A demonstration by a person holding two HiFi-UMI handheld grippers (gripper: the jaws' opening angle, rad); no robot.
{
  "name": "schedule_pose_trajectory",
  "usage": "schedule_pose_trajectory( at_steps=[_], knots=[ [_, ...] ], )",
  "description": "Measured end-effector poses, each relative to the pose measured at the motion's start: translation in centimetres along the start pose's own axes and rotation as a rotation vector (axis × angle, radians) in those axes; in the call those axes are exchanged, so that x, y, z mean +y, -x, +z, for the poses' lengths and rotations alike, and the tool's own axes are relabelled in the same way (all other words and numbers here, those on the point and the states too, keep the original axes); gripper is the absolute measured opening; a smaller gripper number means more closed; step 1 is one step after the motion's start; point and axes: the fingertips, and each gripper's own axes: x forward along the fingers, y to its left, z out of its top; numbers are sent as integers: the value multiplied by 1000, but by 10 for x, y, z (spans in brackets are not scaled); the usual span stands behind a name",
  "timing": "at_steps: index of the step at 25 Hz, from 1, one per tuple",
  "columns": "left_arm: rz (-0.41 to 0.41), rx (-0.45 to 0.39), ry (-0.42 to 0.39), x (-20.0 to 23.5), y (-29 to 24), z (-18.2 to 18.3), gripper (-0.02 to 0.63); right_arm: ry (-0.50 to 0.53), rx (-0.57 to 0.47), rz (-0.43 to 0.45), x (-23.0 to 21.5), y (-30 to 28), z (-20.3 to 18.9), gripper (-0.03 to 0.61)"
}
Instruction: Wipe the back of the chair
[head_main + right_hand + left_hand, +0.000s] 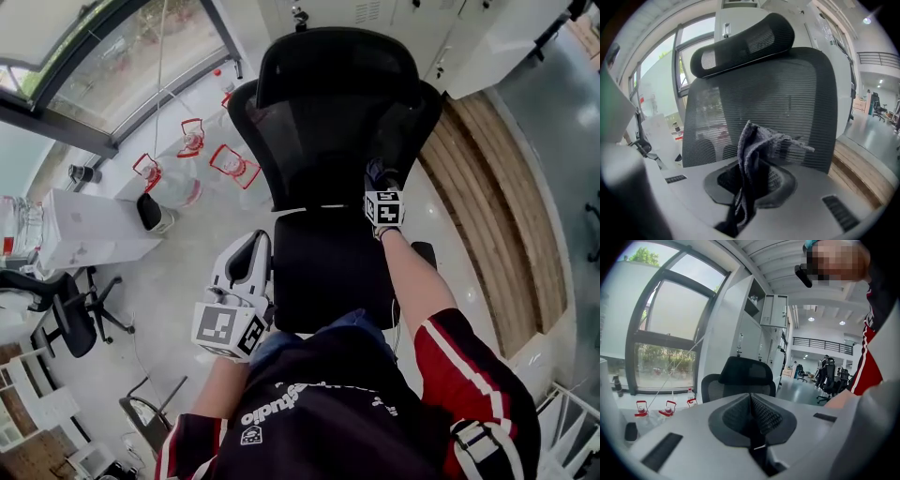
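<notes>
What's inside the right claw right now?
A grey cloth, pinched between its jaws, sticking up before the chair's mesh back. The cloth's lower end is hidden down in the right claw.

cloth (752, 150) in right gripper (380, 176), before chair back (337, 141) | left gripper (255, 246) left of seat (328, 272)

I see a pale, glossy floor (187, 281) carrying everything here. The black mesh chair (333, 122) stands on it near the middle of my head view. Three clear jugs with red handles (234, 164) sit on the floor near the window, left of that chair. Further left stand a white box (94, 230) and a second black office chair (70, 314). On the right, a wooden strip (511, 216) runs along the floor beside the white lockers (450, 37).
</notes>
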Motion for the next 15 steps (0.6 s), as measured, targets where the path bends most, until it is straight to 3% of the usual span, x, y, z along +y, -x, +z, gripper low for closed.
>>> schedule_pose_trajectory(
  at_steps=[15],
  knots=[
    [128, -8, 36, 133, 89, -4, 28, 61, 2, 155, 199, -65, 19, 66]
  ],
)
